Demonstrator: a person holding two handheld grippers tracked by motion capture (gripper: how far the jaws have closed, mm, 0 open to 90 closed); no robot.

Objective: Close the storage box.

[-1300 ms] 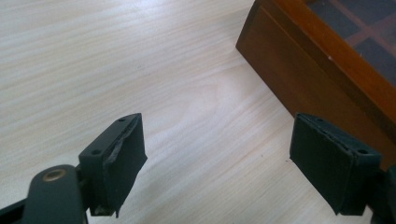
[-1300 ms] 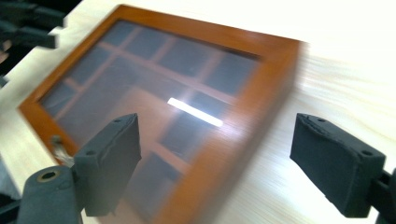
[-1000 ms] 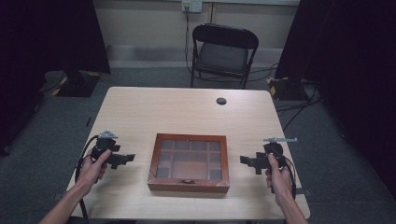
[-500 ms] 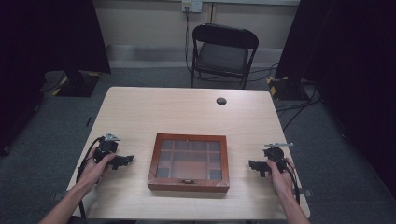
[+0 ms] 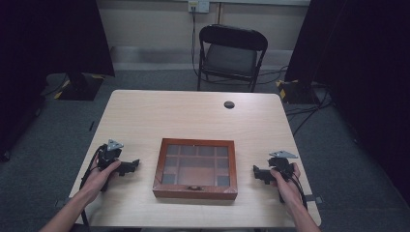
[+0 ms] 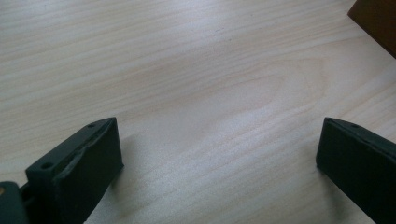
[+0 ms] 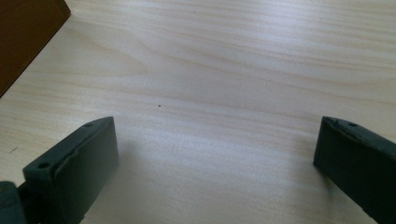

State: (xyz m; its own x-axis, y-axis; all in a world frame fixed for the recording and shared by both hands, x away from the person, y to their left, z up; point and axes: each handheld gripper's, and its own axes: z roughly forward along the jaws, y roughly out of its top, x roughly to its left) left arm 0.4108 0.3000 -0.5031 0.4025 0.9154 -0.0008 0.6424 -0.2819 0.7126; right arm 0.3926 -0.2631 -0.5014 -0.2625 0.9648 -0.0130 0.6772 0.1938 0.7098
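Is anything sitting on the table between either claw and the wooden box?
Nothing visible. The left claw and right claw flank the wooden box, each open, with bare table between it and the box's side. The small dark disc lies far off, near the table's back edge.

Pale wooden desk (image 5: pixel 193 116), light grain, rectangular, standing on grey carpet floor (image 5: pixel 53 121). At about 6 o'clock from the middle, lying flat: brown wooden box (image 5: pixel 196 168) with glass lid divided in compartments, closed. Near the far edge, at about 12 o'clock: small dark round hole cover (image 5: pixel 229 104), well apart from the box. Bare wood at 3 and 9 o'clock of the box.
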